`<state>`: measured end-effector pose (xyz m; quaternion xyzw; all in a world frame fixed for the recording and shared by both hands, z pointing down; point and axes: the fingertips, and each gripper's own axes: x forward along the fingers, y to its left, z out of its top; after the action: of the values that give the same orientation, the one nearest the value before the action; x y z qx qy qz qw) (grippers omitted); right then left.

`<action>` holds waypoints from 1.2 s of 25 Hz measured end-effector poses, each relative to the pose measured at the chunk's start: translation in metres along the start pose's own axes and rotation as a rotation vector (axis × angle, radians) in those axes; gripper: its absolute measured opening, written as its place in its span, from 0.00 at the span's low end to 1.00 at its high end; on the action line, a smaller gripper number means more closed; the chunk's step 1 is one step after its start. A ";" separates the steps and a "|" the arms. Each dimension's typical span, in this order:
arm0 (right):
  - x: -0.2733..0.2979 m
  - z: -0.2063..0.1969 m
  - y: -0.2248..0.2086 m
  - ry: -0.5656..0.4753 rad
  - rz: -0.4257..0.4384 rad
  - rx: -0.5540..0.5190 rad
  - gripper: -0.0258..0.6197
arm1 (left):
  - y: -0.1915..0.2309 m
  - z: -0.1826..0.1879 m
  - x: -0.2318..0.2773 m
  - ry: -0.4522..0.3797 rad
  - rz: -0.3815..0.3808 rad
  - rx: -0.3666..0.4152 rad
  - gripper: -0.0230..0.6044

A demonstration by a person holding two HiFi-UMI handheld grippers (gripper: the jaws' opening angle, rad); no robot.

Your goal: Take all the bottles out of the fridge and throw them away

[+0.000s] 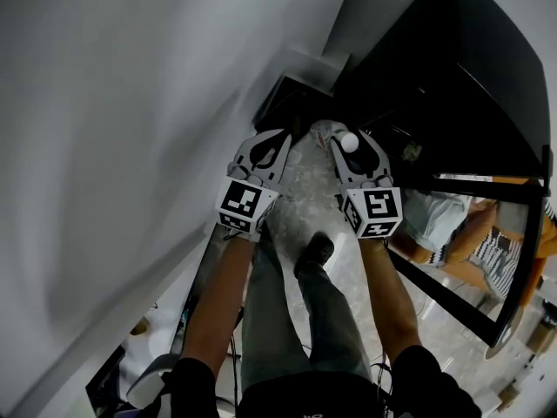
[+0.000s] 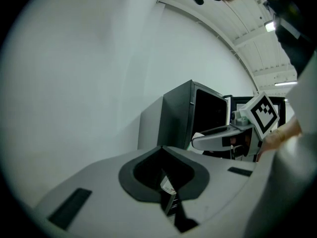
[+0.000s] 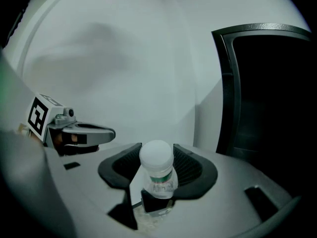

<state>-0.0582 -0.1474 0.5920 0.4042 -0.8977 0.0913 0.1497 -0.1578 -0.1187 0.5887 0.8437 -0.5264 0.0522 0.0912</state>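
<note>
- While the bottle rides toward a bin I cannot pick out, the head view suggests keeping the right gripper clamped and level. The left gripper is just beside it.
- Right gripper view: the fingers squeeze the bottle's neck, with its white cap above them and its body below.
- Left gripper view: jaws together, nothing between them.
</note>
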 end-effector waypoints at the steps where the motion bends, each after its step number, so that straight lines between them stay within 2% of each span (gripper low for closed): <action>1: 0.005 -0.001 0.003 0.004 0.003 0.002 0.36 | 0.005 -0.002 -0.001 0.001 0.003 -0.003 0.04; 7: 0.036 -0.014 0.014 0.033 0.017 0.005 0.36 | 0.029 -0.015 -0.004 0.020 0.014 -0.018 0.04; 16: 0.130 -0.080 -0.002 0.125 0.047 0.053 0.36 | 0.061 -0.051 0.030 0.092 0.000 -0.044 0.04; 21: 0.163 -0.106 -0.001 0.183 0.073 0.039 0.36 | 0.069 -0.069 0.041 0.135 -0.007 -0.071 0.04; 30: 0.184 -0.110 0.007 0.192 0.099 0.044 0.36 | 0.084 -0.076 0.038 0.145 0.012 -0.083 0.04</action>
<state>-0.1576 -0.2399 0.7580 0.3521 -0.8958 0.1564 0.2213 -0.2158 -0.1725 0.6779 0.8300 -0.5254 0.0918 0.1635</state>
